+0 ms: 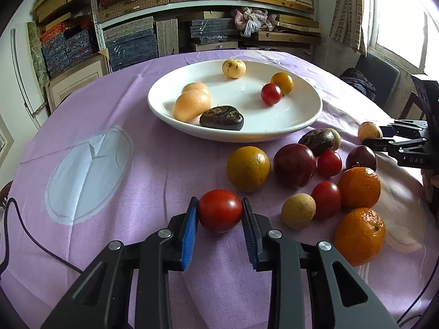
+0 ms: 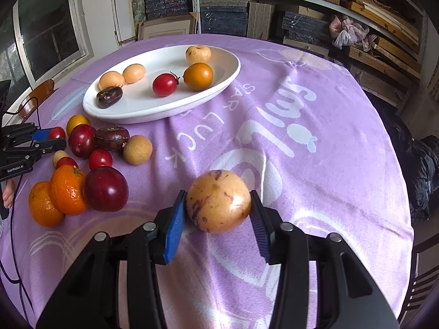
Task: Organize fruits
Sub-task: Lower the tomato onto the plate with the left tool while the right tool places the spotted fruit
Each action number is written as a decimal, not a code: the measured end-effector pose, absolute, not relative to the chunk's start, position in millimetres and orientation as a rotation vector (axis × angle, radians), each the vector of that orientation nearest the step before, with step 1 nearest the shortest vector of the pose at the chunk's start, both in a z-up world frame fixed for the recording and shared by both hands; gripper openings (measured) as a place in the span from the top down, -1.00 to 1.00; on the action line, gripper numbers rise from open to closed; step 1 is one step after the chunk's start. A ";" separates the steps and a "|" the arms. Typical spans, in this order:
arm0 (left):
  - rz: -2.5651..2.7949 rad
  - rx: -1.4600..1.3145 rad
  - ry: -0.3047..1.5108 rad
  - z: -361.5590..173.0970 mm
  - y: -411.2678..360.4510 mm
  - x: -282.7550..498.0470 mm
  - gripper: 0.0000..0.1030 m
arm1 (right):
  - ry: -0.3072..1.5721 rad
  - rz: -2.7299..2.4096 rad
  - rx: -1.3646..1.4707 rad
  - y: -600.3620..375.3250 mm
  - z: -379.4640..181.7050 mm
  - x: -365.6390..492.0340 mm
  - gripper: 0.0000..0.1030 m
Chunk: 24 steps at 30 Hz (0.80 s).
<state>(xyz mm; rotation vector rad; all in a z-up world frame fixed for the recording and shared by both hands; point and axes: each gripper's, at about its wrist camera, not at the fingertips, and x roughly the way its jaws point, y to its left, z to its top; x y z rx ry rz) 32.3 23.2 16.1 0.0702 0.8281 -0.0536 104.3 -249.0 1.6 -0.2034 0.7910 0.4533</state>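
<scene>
My left gripper is shut on a red tomato low over the purple tablecloth, both pads against its sides. My right gripper is shut on a speckled yellow round fruit near the table's front. A white oval plate at the back holds two peach-coloured fruits, a dark chestnut-like piece, a small red tomato and two yellow fruits. Loose fruit lies between the grippers: two oranges, dark plums, small tomatoes and a longan.
In the right wrist view the left gripper shows at the left edge beside the fruit pile, and the plate sits beyond it. A black cable trails over the cloth at left. Shelves of stacked boxes stand behind the table.
</scene>
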 end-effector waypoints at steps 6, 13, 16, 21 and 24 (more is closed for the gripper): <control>-0.027 0.016 0.761 56.4 38.3 41.2 0.39 | 0.678 0.538 -0.072 -247.7 45.1 101.0 0.15; -0.005 -0.017 0.725 110.7 41.3 118.3 0.39 | 0.627 0.607 -0.115 -182.2 92.5 136.6 0.15; -0.025 -0.051 0.774 97.1 36.9 148.5 0.39 | 0.666 0.648 -0.138 -151.2 77.3 149.0 0.15; -0.073 -0.013 0.836 70.4 11.7 181.8 0.39 | 0.723 0.662 -0.185 -128.5 52.5 161.1 0.15; -0.097 -0.040 0.863 58.1 7.3 201.1 0.39 | 0.749 0.655 -0.187 -127.7 43.0 169.5 0.15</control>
